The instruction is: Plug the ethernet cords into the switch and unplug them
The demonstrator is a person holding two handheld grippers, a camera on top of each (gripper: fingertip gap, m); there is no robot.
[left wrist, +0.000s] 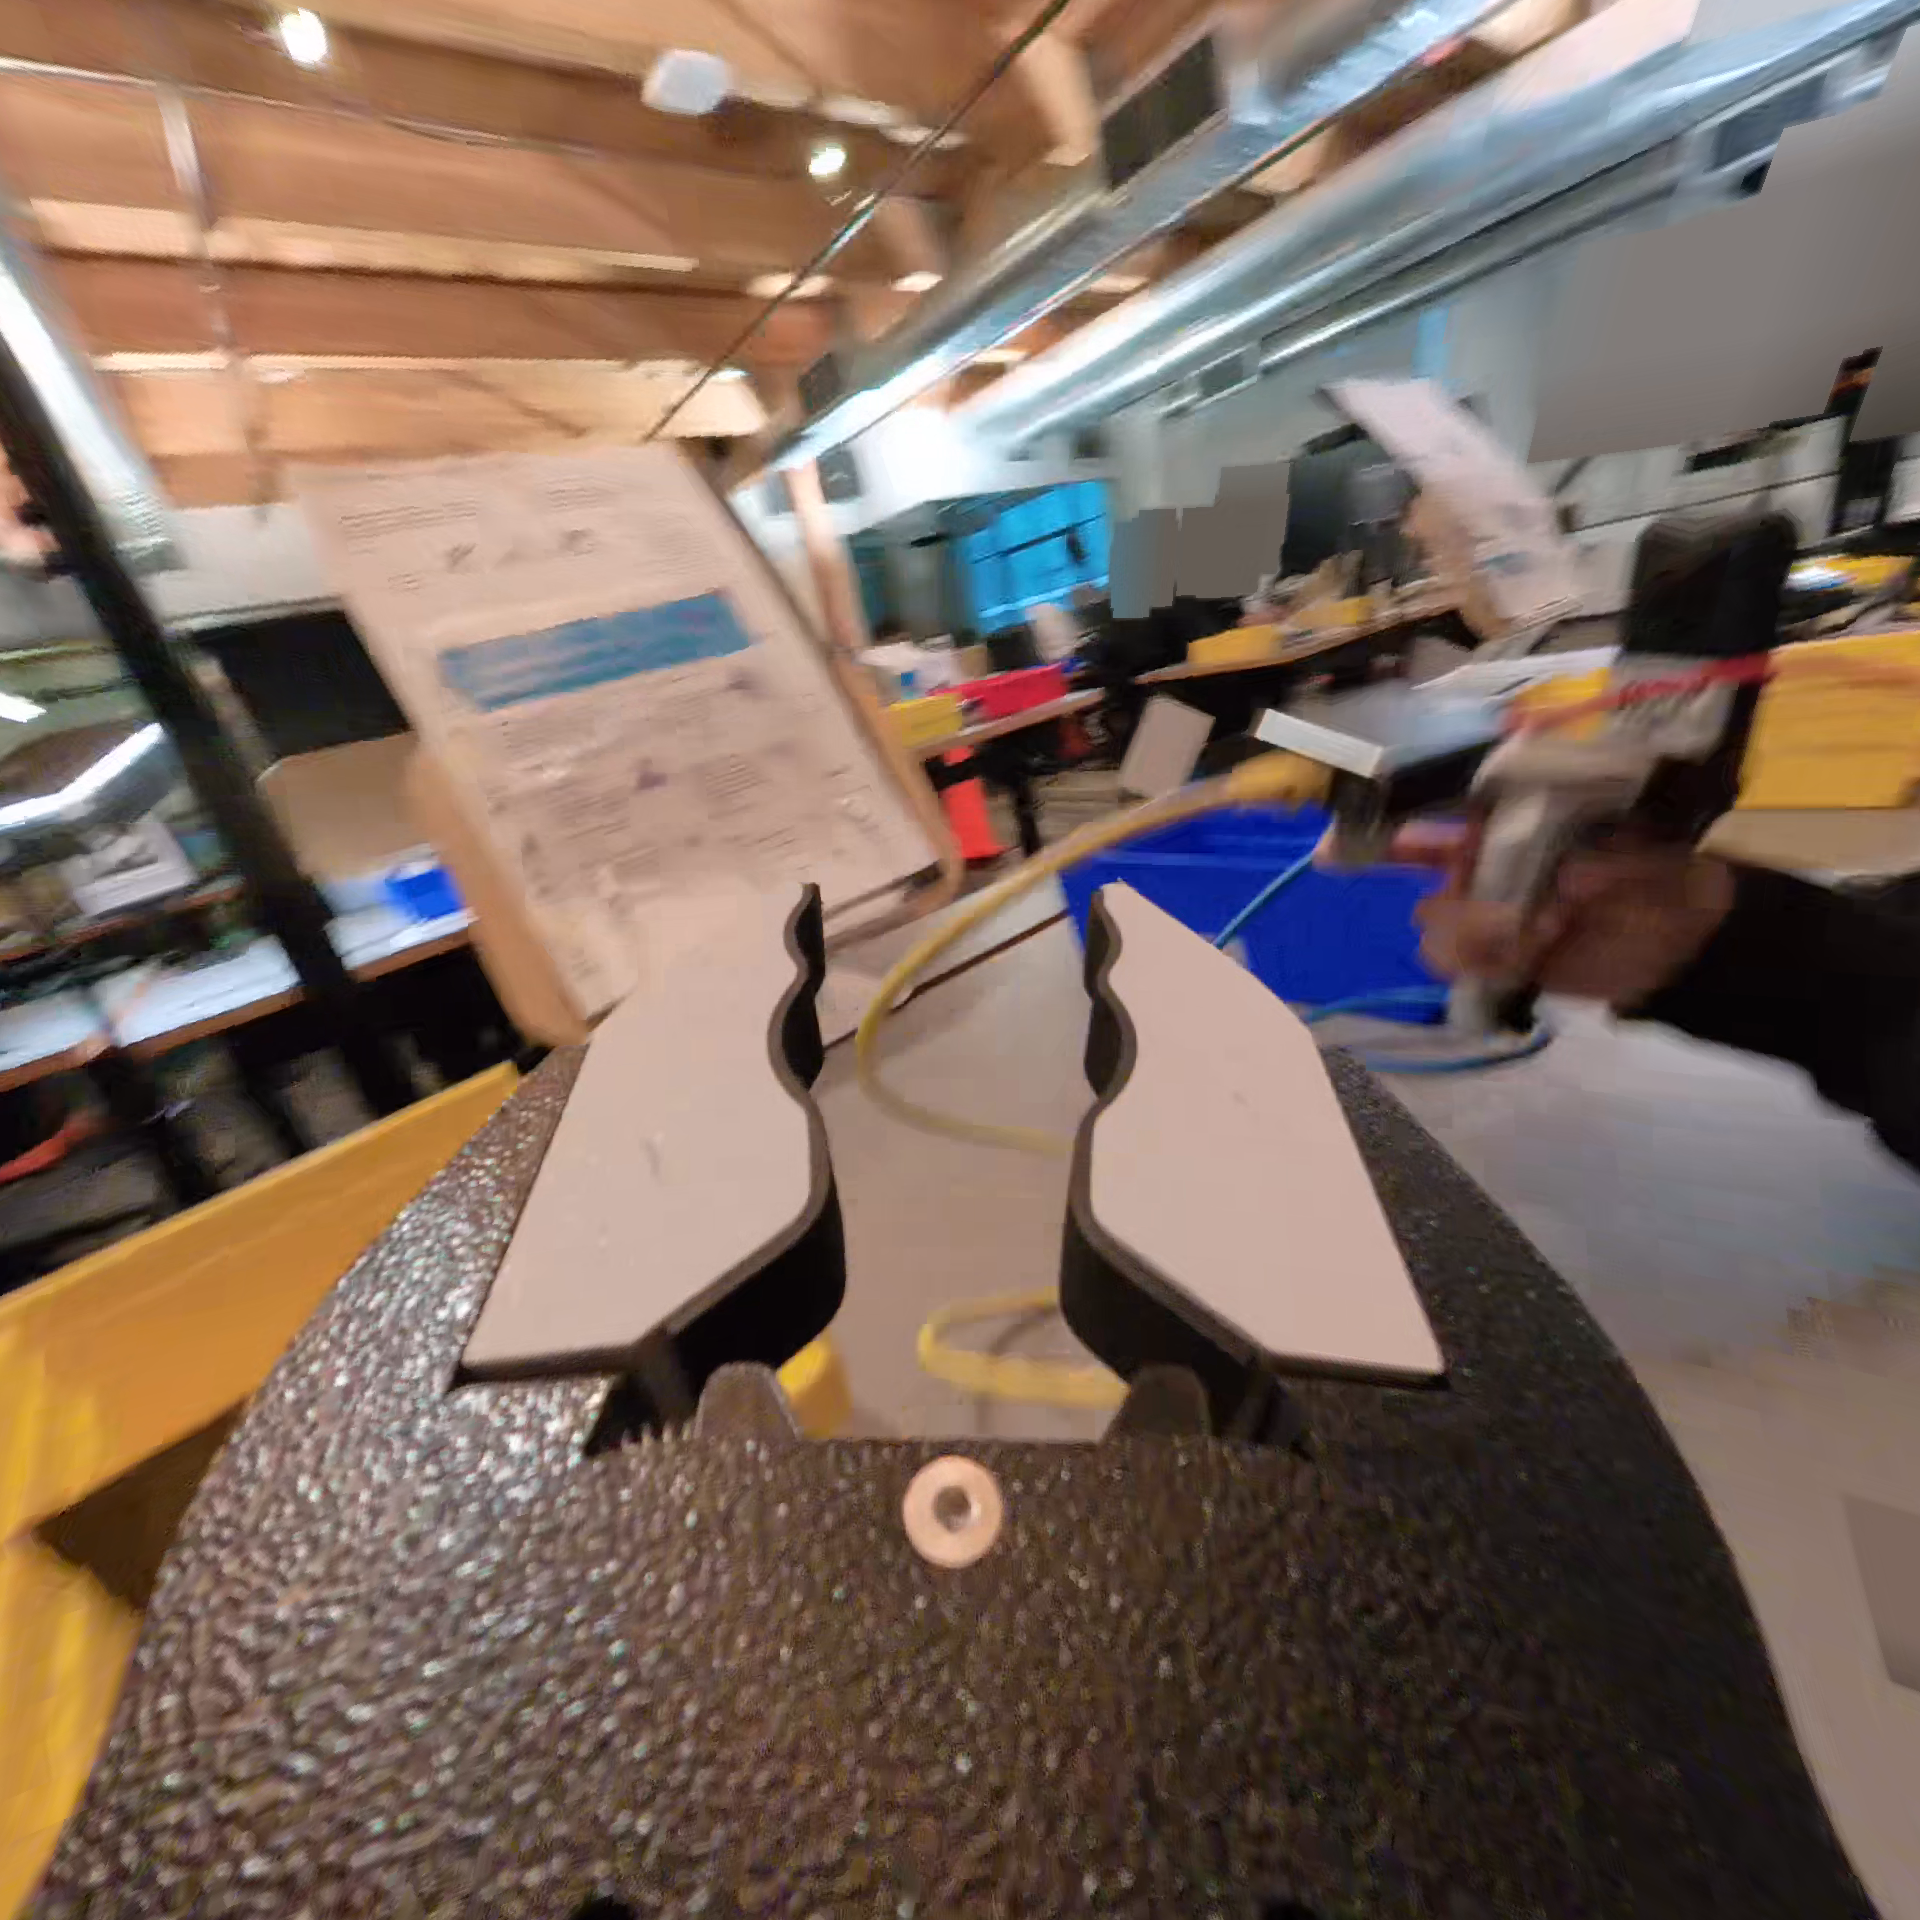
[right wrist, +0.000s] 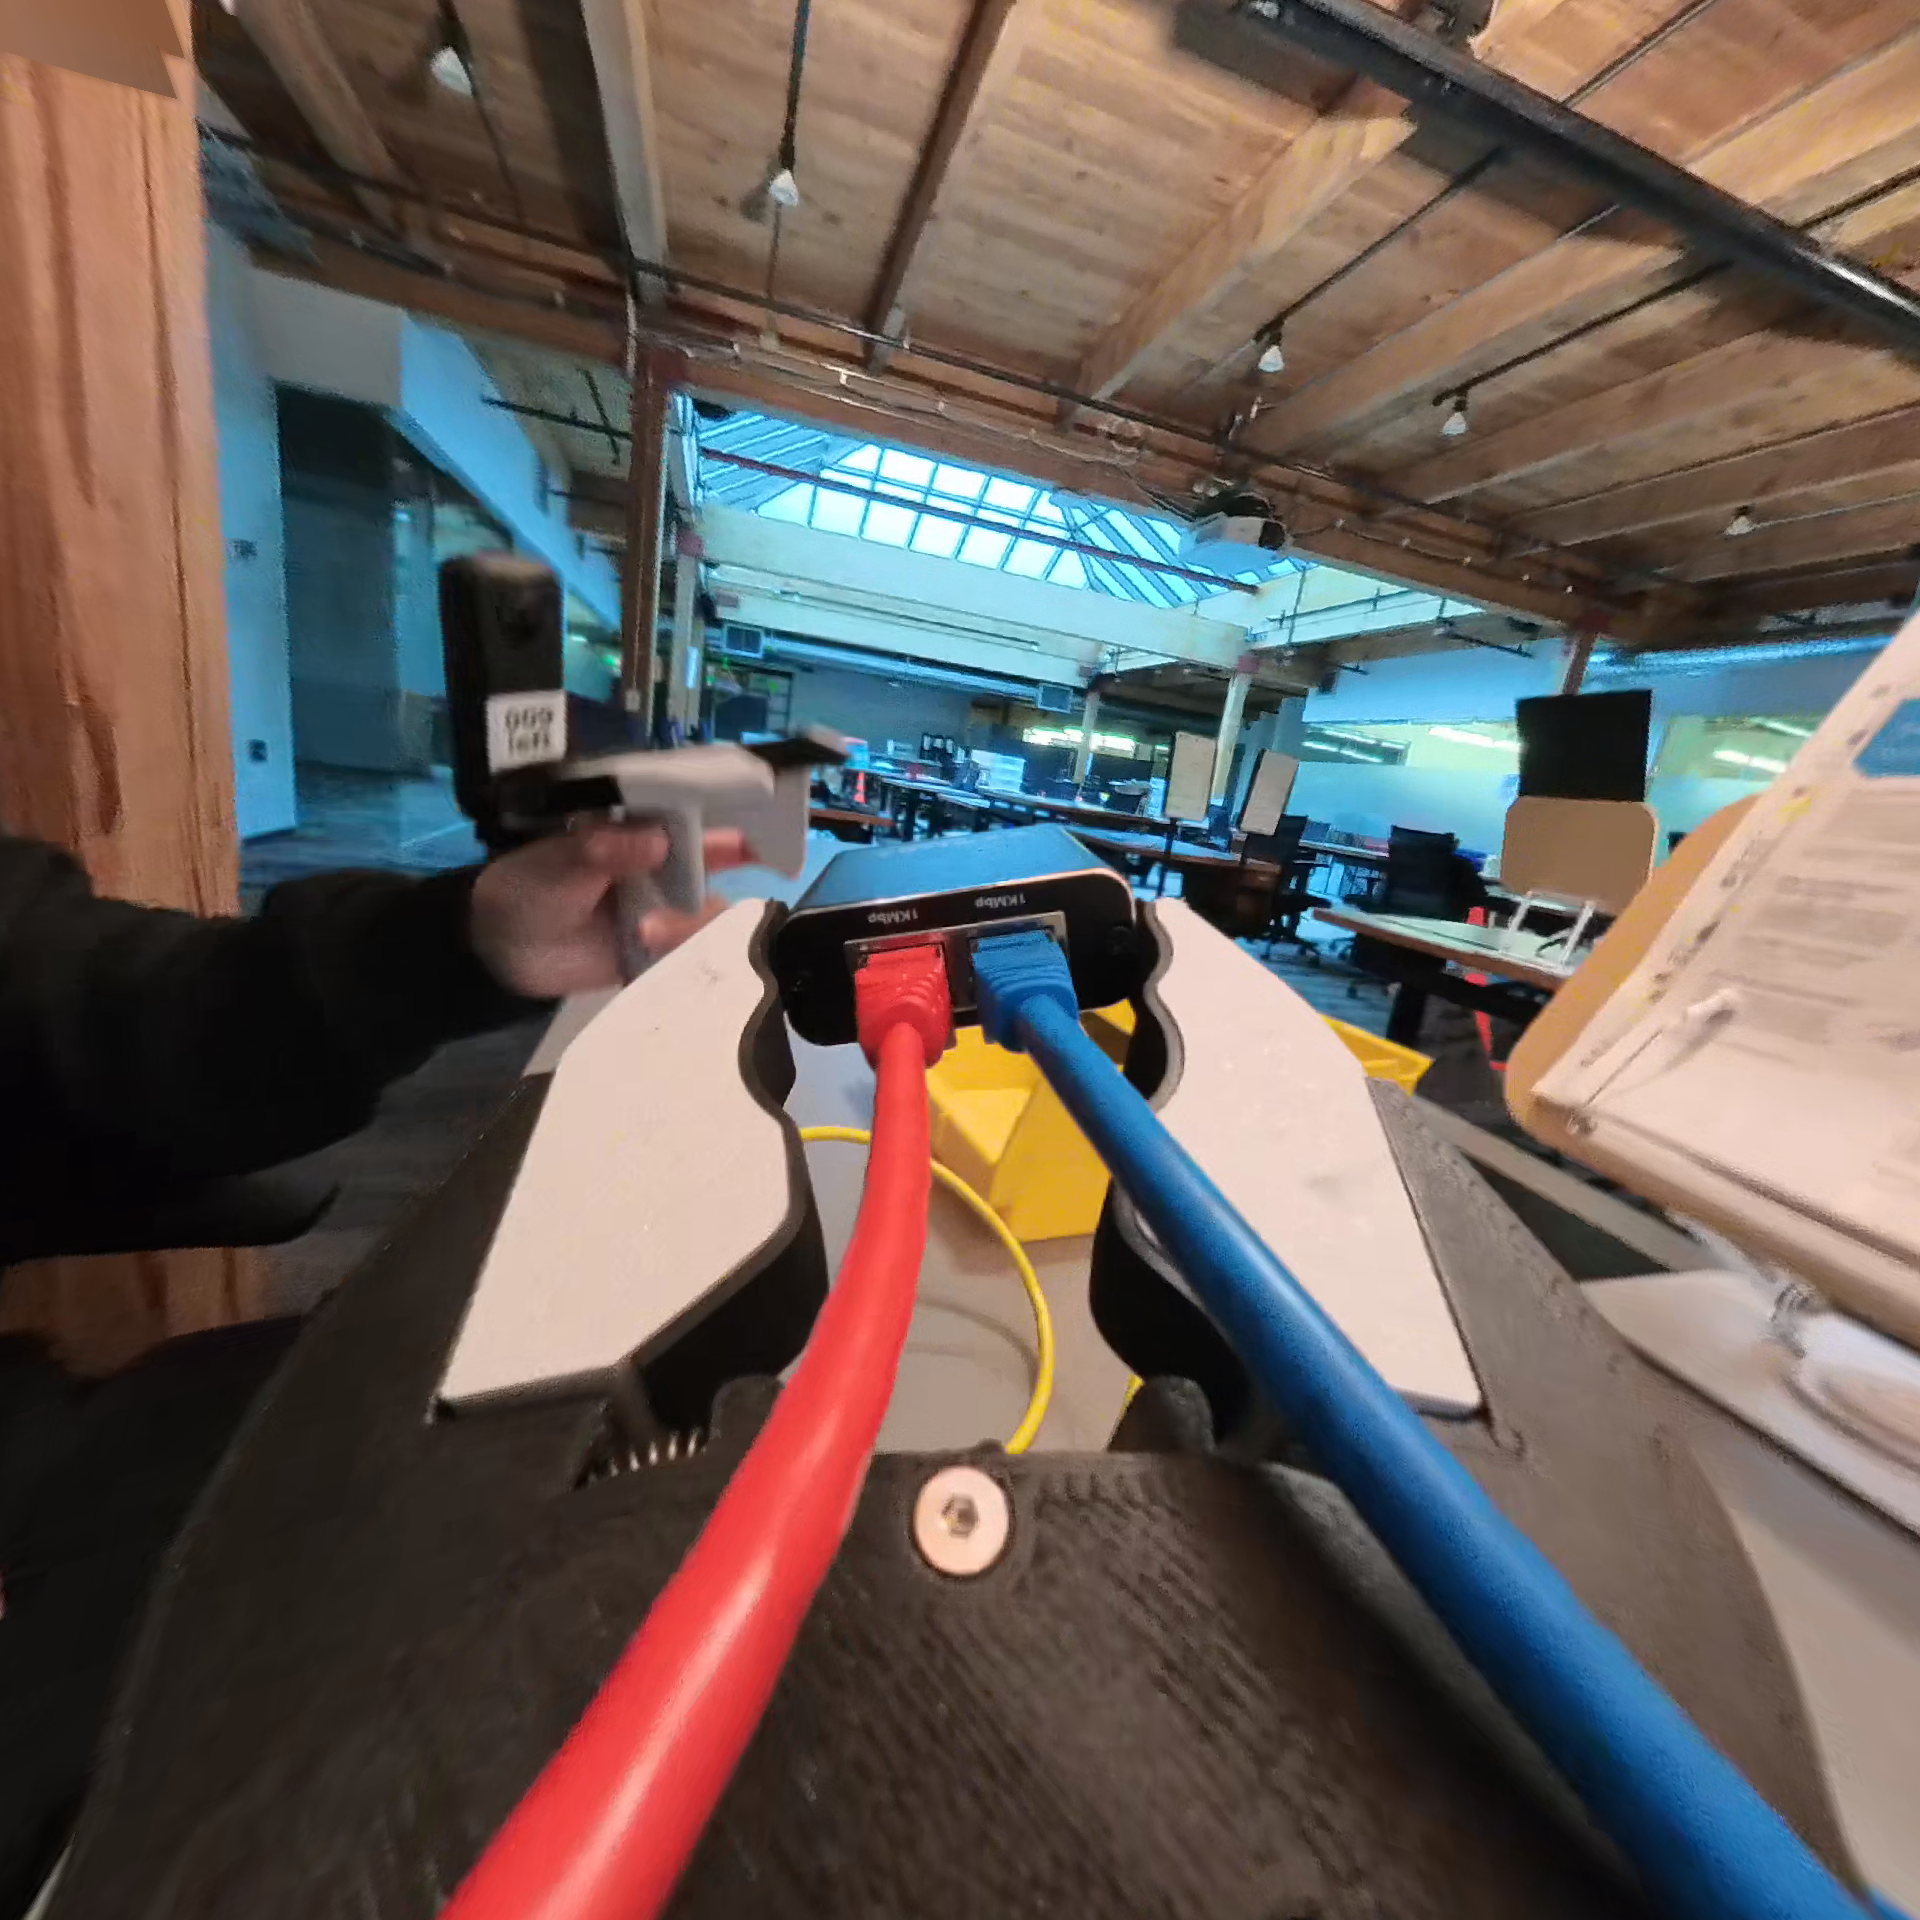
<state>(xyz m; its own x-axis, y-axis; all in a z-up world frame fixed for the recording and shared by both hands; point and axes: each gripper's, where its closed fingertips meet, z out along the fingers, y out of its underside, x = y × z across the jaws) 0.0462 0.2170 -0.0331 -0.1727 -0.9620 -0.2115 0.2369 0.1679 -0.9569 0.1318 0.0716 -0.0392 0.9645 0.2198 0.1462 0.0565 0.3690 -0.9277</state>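
Right gripper (right wrist: 961,971) clamps switch (right wrist: 951,914), red cord (right wrist: 894,1195) and blue cord (right wrist: 1195,1195) plugged into it, while left gripper (left wrist: 951,940) gapes wide beside it, holding nothing.

Small white print stood above each port on the switch (right wrist: 951,914); a white sticker (right wrist: 527,730) on the far-left gripper's camera; blurred posters (left wrist: 623,748).

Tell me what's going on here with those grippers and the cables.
A person is working two handheld grippers. The right gripper is clamped on a small black switch, held up off the table, with a red cord and a blue cord both plugged into its face. The left gripper is open and holds nothing. A yellow cord lies loose on the table.
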